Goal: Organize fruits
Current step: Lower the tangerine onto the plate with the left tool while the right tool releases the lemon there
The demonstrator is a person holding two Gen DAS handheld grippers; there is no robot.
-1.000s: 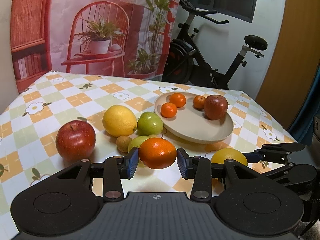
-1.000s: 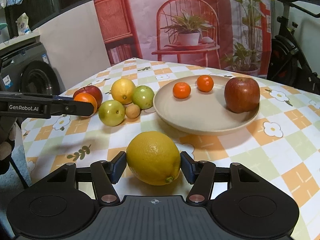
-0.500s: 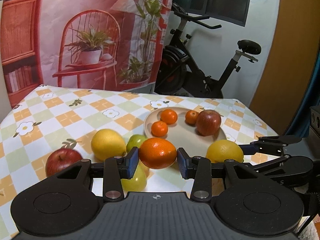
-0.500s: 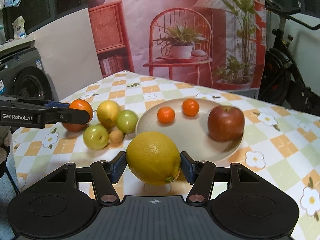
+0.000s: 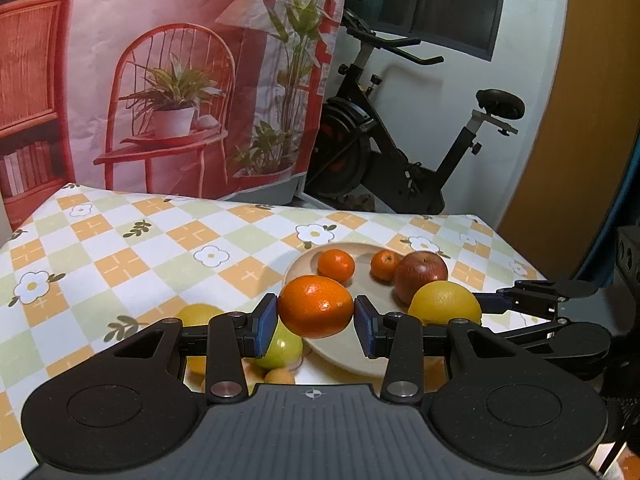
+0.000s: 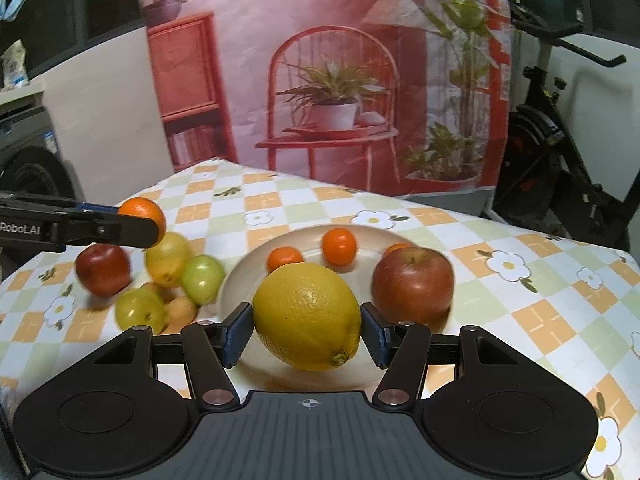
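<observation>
The step in hand looks like the carry: two fruits are held above the table and go toward the beige plate (image 6: 240,276).

The left gripper (image 5: 315,319) has its jaws clamped on an orange (image 5: 315,306), in the centre of the left wrist view, in front of the near rim of the plate. The right gripper (image 6: 307,330) has its jaws clamped on a large yellow citrus fruit (image 6: 307,316), probably a lemon, in the lower centre of the right wrist view, over the near part of the plate.

On the plate are already a red apple (image 6: 413,282) at the right side and small mandarins (image 6: 339,246) at the far side. I judge that the next move calls for lowering each fruit into the free middle and front of the plate and then opening the jaws slowly, because round fruit rolls.

The open room is small there. Left of the plate, touching or very near its rim, lie green apples (image 6: 203,279), a second red apple (image 6: 103,268) and other fruits. The two grippers are near each other, so they should not cross.
</observation>
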